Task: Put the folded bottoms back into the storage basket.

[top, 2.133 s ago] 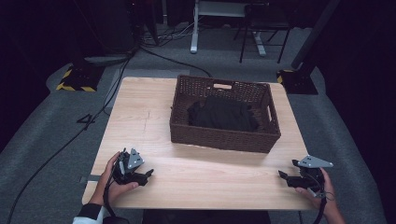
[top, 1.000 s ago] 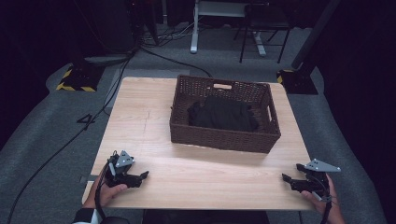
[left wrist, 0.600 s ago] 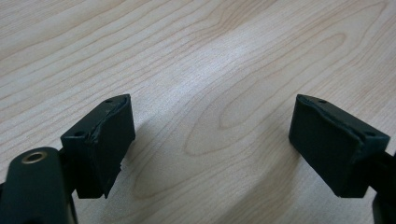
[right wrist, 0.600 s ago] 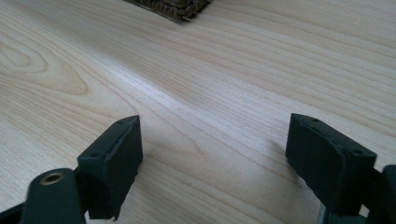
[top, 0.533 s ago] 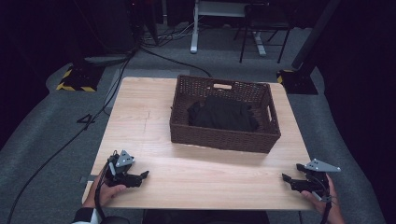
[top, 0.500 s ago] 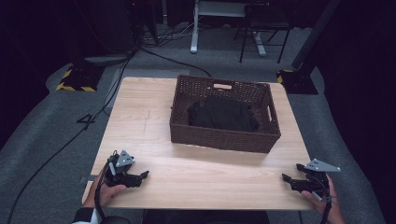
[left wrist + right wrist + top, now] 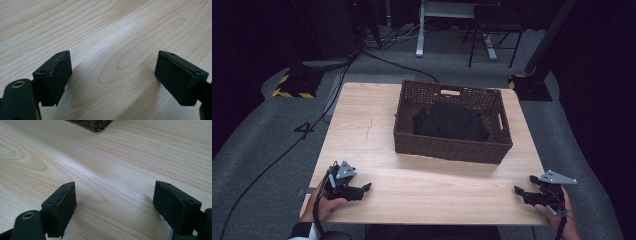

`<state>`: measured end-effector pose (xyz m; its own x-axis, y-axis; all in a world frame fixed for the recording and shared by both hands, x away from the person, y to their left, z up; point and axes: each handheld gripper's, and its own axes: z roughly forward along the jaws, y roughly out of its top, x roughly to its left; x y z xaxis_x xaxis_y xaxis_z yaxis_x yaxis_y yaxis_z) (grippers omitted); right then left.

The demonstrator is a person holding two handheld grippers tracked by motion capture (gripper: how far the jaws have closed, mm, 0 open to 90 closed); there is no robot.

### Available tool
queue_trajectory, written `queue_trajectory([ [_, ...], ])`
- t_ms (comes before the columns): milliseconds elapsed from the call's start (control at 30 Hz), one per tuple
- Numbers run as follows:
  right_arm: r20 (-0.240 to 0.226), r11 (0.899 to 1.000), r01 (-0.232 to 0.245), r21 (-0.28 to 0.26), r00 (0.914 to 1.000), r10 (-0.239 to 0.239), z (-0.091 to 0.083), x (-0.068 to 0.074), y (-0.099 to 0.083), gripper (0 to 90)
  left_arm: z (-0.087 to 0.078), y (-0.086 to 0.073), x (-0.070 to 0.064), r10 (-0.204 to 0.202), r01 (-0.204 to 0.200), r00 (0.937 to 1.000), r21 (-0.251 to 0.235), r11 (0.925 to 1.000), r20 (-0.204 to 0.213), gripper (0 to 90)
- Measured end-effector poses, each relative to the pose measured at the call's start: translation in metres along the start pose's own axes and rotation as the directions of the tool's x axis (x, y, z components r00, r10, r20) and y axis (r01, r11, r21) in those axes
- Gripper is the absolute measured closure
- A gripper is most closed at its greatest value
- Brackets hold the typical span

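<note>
High view: light wooden surface [image 7: 377,120], roughly square, carries one dark brown wicker basket [image 7: 447,147] set toward the far half, slightly right of centre. Basket's long axis runs left-right across the surface; cut-out handles in its far wall and in its right end wall. Inside it lies a black cloth [image 7: 451,121], bunched and flat-ish, filling most of the floor and sitting below the rim.

Left gripper [image 7: 364,188] rests at the near-left corner, held in the person's left hand [image 7: 326,205], pointing right along the near edge. Right gripper [image 7: 518,191] sits at the near-right corner, pointing left. Both are low on the wood, well apart from the basket and from each other.

Left gripper view: fingers [image 7: 55,75] spread wide, bare wood grain between them, nothing held. Right gripper view: fingers [image 7: 61,205] likewise spread wide and empty; a corner of the basket [image 7: 93,123] shows at the top edge, ahead.

Key relation: cloth lies forward of both grippers, between them, behind the basket's near wall. Judgement: neither hand is clearly nearer, the right perhaps slightly. Any reach must go up and over the near rim, then down onto the cloth.
</note>
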<state>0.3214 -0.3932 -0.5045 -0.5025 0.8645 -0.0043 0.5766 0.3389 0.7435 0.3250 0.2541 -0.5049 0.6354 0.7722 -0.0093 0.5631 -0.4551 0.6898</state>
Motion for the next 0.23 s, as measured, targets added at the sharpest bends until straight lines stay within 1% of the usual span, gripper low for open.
queue_trajectory([
  [233, 0.002, 1.0, 0.001, 0.0, 1.0, -0.001, 0.0003, -0.0006, 0.0003, 19.3, 0.0, 0.0, 0.0, 0.0, 0.0, 1.0, -0.001, 1.0, -0.001, 14.8],
])
